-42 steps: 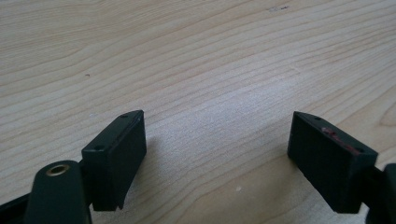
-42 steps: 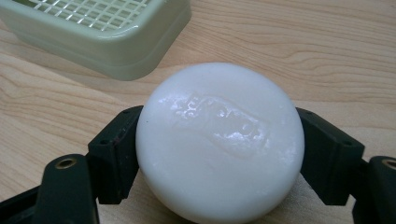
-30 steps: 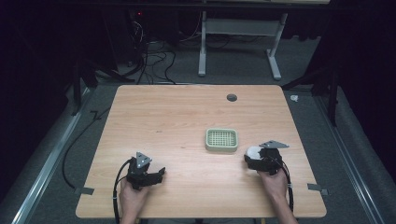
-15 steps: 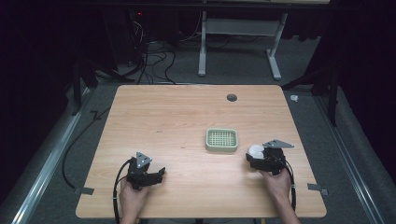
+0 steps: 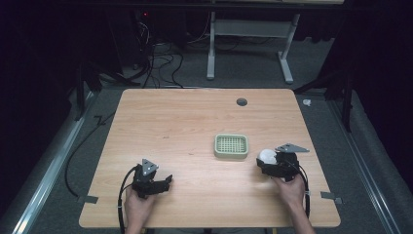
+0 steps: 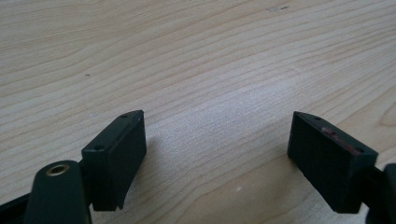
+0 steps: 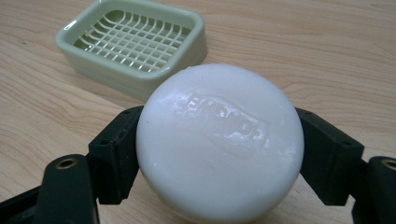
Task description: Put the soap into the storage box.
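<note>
A round white soap bar [image 7: 220,144] with embossed lettering sits between the jaws of my right gripper [image 7: 219,154], which is shut on it. In the high view the soap bar [image 5: 266,156] and right gripper [image 5: 268,162] are just right of a pale green soap dish [image 5: 231,146] with a grid insert. That soap dish [image 7: 133,44] lies empty just beyond the soap. My left gripper [image 5: 163,183] rests low near the table's front left, open, and its jaws [image 6: 224,149] stand wide apart over bare wood.
The wooden table [image 5: 185,122] has a dark round grommet hole [image 5: 241,102] near its far edge. Cables and a white desk frame [image 5: 248,44] lie on the floor behind the table. Tape strips mark the front corners.
My right gripper with the soap has shifted slightly left, toward the soap dish. The left gripper has stayed put.
</note>
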`<state>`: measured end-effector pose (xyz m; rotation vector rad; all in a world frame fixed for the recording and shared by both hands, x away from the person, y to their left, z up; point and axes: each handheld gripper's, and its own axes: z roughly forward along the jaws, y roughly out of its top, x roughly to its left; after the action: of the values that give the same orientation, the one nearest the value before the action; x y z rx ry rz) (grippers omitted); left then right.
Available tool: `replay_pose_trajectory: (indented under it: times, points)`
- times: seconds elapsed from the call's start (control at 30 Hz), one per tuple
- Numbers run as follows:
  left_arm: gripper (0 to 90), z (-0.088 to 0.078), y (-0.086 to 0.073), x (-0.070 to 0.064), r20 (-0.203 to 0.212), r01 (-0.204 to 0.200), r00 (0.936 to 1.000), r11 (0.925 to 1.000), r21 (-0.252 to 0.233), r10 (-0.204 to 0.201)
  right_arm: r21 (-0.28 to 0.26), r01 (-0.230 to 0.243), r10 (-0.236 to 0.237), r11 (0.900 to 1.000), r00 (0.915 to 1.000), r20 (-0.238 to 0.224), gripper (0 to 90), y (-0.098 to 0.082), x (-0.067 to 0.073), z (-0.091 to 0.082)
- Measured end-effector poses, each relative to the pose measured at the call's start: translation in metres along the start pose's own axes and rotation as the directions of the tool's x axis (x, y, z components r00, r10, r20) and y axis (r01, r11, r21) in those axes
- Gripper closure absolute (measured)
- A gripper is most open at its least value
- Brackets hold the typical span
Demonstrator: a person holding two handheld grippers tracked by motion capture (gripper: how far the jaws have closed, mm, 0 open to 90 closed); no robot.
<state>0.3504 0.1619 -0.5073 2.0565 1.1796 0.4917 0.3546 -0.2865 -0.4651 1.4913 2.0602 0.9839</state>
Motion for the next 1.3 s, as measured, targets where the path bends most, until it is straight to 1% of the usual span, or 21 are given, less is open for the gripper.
replay_pose_trajectory:
  times: [0.33,0.77,1.2,1.3]
  points:
    - [19.9,0.000,0.000,0.000,0.000,0.000,1.0000,1.0000,0.000,0.000,-0.014,-0.005,0.004,1.000,0.9997,-0.022,24.2,0.008,0.001,-0.006]
    - [19.9,0.000,0.000,0.000,0.000,0.000,1.0000,1.0000,0.000,0.000,-0.026,0.013,-0.014,1.000,0.9985,-0.053,24.2,0.019,0.005,-0.011]
    - [20.0,0.000,0.000,0.000,0.000,0.000,1.0000,1.0000,0.000,0.000,-0.029,0.013,-0.016,0.999,0.9958,-0.090,24.2,0.032,0.007,-0.011]
    - [20.0,0.000,0.000,0.000,0.001,0.000,1.0000,1.0000,0.000,0.000,-0.028,0.020,-0.022,0.999,0.9955,-0.092,24.2,0.035,0.009,-0.009]
